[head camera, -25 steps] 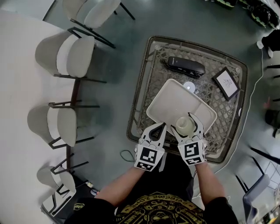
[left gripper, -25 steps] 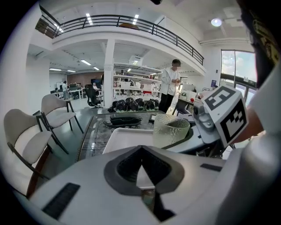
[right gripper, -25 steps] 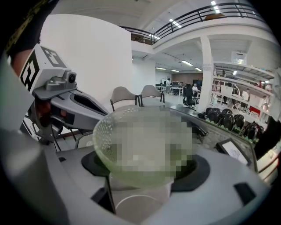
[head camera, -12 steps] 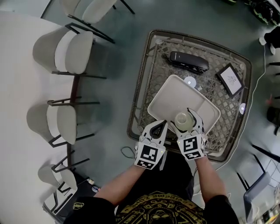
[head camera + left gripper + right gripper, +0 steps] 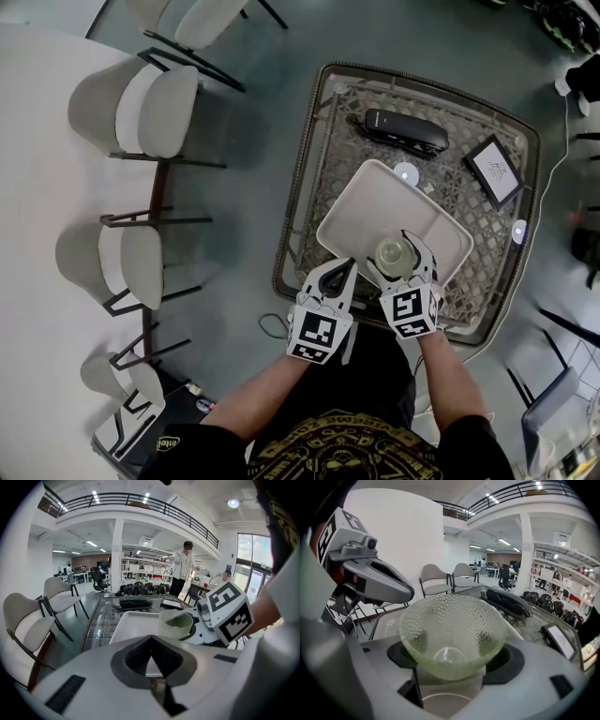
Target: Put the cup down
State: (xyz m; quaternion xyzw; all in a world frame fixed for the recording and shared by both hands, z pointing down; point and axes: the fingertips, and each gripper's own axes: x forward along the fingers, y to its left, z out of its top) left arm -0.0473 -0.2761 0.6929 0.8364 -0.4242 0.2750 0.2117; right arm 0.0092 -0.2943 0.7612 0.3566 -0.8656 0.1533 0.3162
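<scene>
Head view: a black desk telephone and a small black-framed card lie on the far side of the square wicker-rimmed glass table, beyond a white rectangular plastic tray; the right gripper has its jaws closed round a pale green dimpled glass cup, upright over the tray's near end (contact with the tray cannot be told); the left gripper, jaw tips together on nothing, is just beside it; grey floor, pale chairs beside a white table.
</scene>
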